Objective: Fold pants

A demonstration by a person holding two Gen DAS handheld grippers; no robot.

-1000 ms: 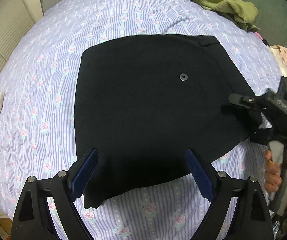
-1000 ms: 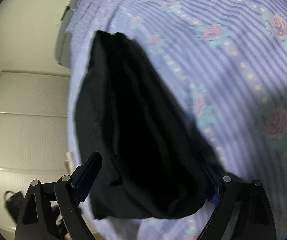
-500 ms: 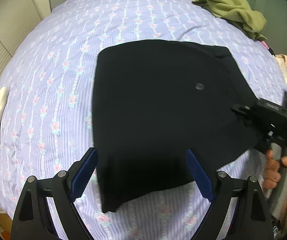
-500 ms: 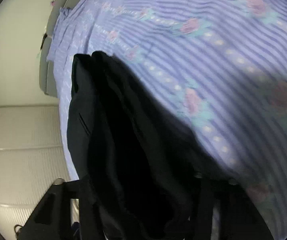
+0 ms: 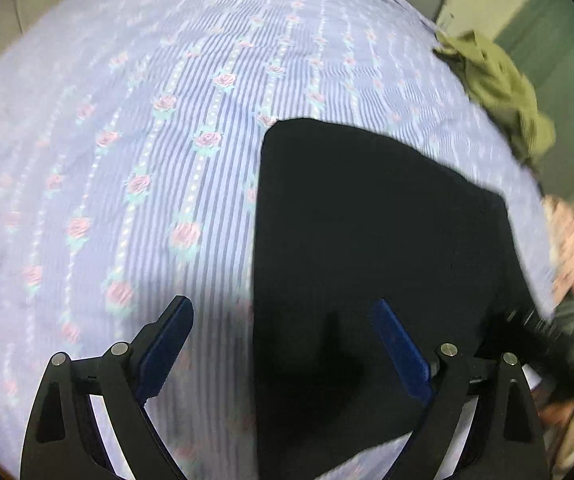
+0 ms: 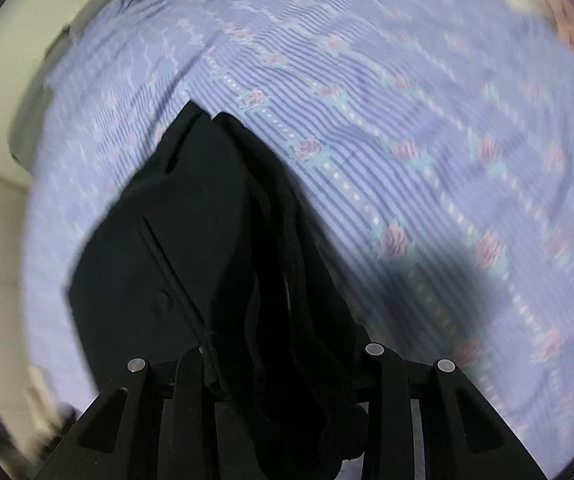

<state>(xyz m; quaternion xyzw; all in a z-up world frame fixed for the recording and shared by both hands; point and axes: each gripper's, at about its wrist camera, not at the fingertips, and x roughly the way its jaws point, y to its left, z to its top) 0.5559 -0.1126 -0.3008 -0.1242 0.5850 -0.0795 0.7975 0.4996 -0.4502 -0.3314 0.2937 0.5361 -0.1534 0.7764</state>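
Lavender rose-striped bedding (image 5: 175, 128) fills both views, and the pants (image 5: 367, 248) lie on it as a flat black slab. Their left edge runs between the fingers of the left gripper (image 5: 283, 344), which hangs spread wide above them, its right blue pad over the cloth and its left pad over the sheet. The right gripper (image 6: 283, 364) is pinched on a bunched fold of the pants (image 6: 207, 220) — thick dark layers rise from its closed fingers. A seam line and a slit pocket show on the fabric. Compared with half a second ago, the pants sit further right in the left view and the button no longer shows. An olive garment (image 5: 499, 84) lies beyond, near the bed's far edge.
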